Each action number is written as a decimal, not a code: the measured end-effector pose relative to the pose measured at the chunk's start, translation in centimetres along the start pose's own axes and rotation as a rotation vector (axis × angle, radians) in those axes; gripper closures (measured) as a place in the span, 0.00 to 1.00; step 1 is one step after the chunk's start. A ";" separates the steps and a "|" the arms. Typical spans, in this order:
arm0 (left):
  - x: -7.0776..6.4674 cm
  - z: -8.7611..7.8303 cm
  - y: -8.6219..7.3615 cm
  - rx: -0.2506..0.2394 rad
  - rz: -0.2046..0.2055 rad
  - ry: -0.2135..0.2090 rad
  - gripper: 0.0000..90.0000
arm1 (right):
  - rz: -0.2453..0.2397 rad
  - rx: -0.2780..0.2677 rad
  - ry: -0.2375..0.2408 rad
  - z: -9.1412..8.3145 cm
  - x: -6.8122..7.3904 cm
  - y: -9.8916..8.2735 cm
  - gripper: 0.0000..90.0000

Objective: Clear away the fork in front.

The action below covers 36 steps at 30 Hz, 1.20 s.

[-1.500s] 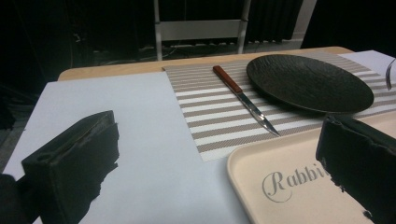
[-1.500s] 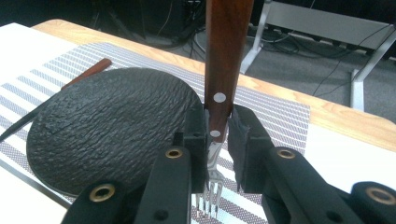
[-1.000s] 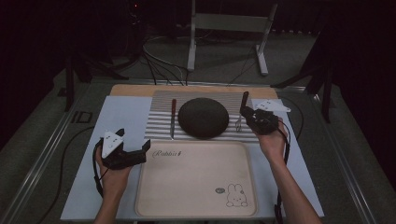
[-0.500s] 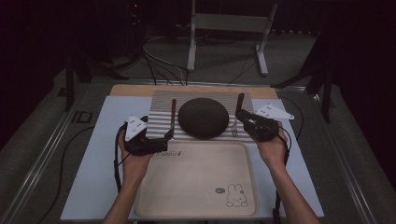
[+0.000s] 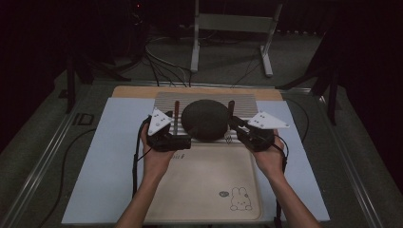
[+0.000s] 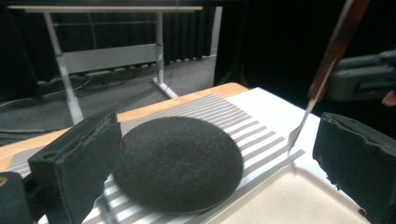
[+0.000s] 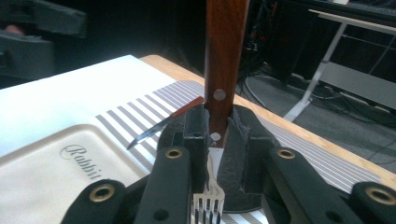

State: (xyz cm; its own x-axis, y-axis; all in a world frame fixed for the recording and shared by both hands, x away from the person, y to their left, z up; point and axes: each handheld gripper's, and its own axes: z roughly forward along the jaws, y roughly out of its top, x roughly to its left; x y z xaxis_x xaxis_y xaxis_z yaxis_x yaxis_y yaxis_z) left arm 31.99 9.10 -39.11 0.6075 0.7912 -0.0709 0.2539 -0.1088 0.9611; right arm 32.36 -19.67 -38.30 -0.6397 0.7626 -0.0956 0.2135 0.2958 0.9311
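We keep our right gripper (image 7: 212, 154) clamped on the fork (image 7: 219, 93), handle up, while our left gripper (image 6: 210, 172) stands apart, framing the dark plate (image 6: 177, 163).

We take this for a recording studio or lab: black curtains (image 6: 289, 42) all round, loose cables (image 5: 161, 64) on grey floor, a metal stand (image 5: 233, 28) beyond the worktop (image 5: 109, 156).

Wooden-handled fork (image 7: 217, 121), upright, tines down
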 end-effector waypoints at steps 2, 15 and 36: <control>-0.5 0.3 0.4 -0.015 0.000 -0.011 0.02 | 0.000 -0.002 0.011 0.1 0.3 0.0 0.86; -3.1 2.5 2.3 -0.025 0.021 -0.096 0.07 | -0.007 -0.004 0.065 1.1 2.3 -0.3 0.86; -3.8 3.7 2.9 -0.005 -0.005 -0.211 0.89 | -0.017 -0.031 0.102 1.1 4.1 0.3 0.85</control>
State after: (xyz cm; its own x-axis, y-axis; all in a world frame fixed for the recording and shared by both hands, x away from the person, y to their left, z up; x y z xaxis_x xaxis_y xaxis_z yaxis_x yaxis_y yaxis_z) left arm 33.19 3.58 -37.05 0.7503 0.6483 -0.1291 0.2536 -0.1019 0.9619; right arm 30.63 -15.77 -38.84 -0.7152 0.6947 -0.0764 0.1800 0.2888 0.9403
